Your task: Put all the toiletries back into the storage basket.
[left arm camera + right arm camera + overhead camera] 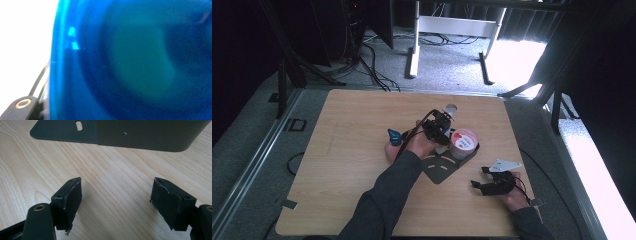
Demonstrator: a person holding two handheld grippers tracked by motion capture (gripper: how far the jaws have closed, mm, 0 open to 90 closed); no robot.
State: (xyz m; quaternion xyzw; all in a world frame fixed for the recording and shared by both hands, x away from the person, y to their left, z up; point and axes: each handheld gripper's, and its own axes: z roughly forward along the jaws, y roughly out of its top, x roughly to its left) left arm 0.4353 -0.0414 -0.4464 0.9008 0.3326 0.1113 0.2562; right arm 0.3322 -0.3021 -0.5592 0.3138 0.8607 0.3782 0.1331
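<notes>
Two black hand-held grippers are at work over a pale wooden table (pixel 352 150) with a fine straight grain. Nearest the person, the right gripper (pixel 116 202) rests low over the bare wood at the table's near right, a grey three-cornered plate on its top in the high view. Its jaws stand wide apart with nothing between them; the flat black pads (pixel 73 197) are worn, with frayed edges, and each is fixed on with small screws. Just beyond it lies a dark grey sheet-metal bracket (pixel 140 132) with a flat slotted base, a raised wall and rounded corners, matt and smooth.

Farther in, near the table's middle, the left gripper (pixel 435 129) is held above that bracket by a hand in a dark sleeve. In the left gripper view a smooth, glossy, translucent blue curved surface (pixel 130 65) sits right against the camera, blurred, with one black jaw tip and its brass rivet at the lower left. The jaws look about half open, but whether they clamp the blue thing I cannot tell.

Just beside that gripper, on the bracket, stands a round white tub with a red-and-white printed top (pixel 463 142); its contents are hidden. A small blue rounded piece (pixel 394 136) shows left of the hand. Behind the gripper rises a pale upright cylinder with an open rim (pixel 451 110); its inside cannot be made out.
</notes>
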